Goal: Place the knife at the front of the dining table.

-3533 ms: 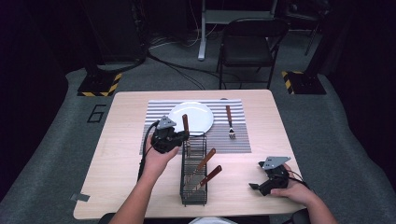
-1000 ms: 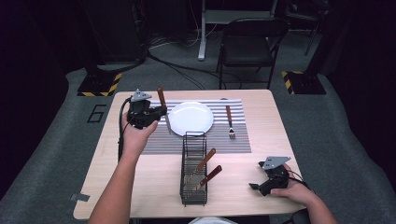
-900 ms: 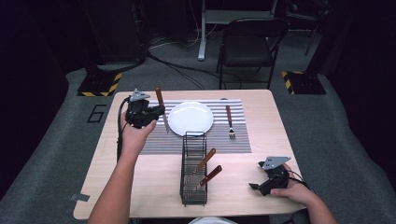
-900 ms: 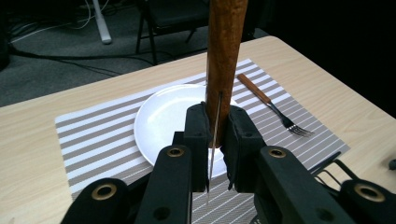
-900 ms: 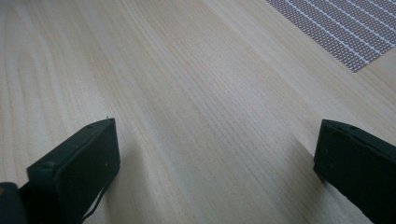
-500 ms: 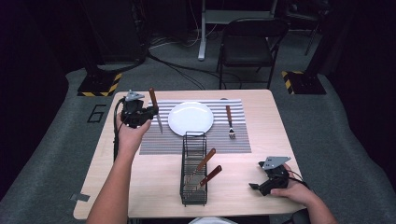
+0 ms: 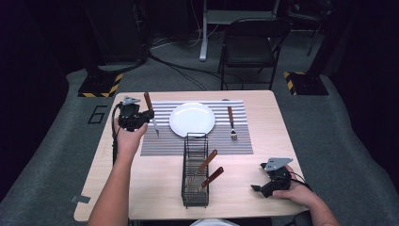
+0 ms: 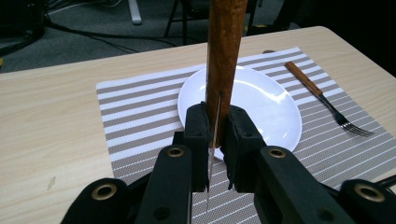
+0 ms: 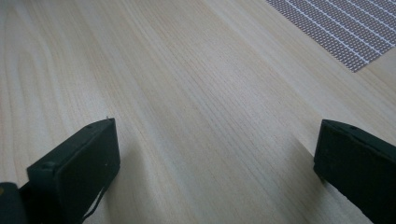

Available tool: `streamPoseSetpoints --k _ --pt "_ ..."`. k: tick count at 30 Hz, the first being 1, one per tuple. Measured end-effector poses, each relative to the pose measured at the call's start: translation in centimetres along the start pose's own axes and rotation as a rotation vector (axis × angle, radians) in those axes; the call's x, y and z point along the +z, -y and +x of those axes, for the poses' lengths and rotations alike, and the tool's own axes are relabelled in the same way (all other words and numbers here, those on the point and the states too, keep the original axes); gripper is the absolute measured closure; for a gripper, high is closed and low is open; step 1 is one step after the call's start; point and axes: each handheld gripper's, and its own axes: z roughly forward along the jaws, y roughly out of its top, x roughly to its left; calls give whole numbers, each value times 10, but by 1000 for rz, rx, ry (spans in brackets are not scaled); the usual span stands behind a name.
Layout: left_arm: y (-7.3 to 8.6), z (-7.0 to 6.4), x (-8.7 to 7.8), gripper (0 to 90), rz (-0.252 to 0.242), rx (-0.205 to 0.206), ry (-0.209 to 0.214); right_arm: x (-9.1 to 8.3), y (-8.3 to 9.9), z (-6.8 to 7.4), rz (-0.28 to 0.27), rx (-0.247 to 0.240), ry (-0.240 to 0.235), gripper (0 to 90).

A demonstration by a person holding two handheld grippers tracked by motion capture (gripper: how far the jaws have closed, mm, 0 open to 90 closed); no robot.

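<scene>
My left gripper (image 7: 147,114) (image 8: 216,128) is shut on a wooden-handled knife (image 7: 149,112) (image 8: 225,51), held over the left end of the striped placemat (image 7: 160,141) (image 8: 135,116), handle up and blade pointing down. A white plate (image 7: 192,119) (image 8: 261,100) sits on the mat's middle, and a wooden-handled fork (image 7: 231,122) (image 8: 322,95) lies to its right. My right gripper (image 7: 258,188) (image 9: 215,158) rests open on the bare wooden table (image 9: 187,93) near the front right corner, nothing between its jaws.
A black wire basket (image 7: 195,169) stands in front of the mat with two wooden-handled utensils (image 7: 207,172) in it. A black folding chair (image 7: 249,44) stands beyond the table's far edge. A corner of the mat (image 9: 345,28) shows in the right gripper view.
The left gripper has carried the knife from the basket area up and left to the mat's left end, tilting it blade-down. The right gripper has stayed still.
</scene>
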Motion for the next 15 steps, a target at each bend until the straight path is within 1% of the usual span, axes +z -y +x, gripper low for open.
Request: streamPoseSetpoints --k 2,8,9,10,15 --pt "2 2 2 802 3 -5 -4 0 0 0 0 -1 0 0" --pt "9 9 11 803 30 -19 -20 0 0 0 0 0 0 0" --pt "11 11 12 803 37 -16 -24 0 0 0 0 0 0 0" --pt "13 12 15 803 39 -26 -31 0 0 0 0 0 0 0" --pt "19 16 20 803 46 -33 -40 0 0 0 -1 -4 -1 0"
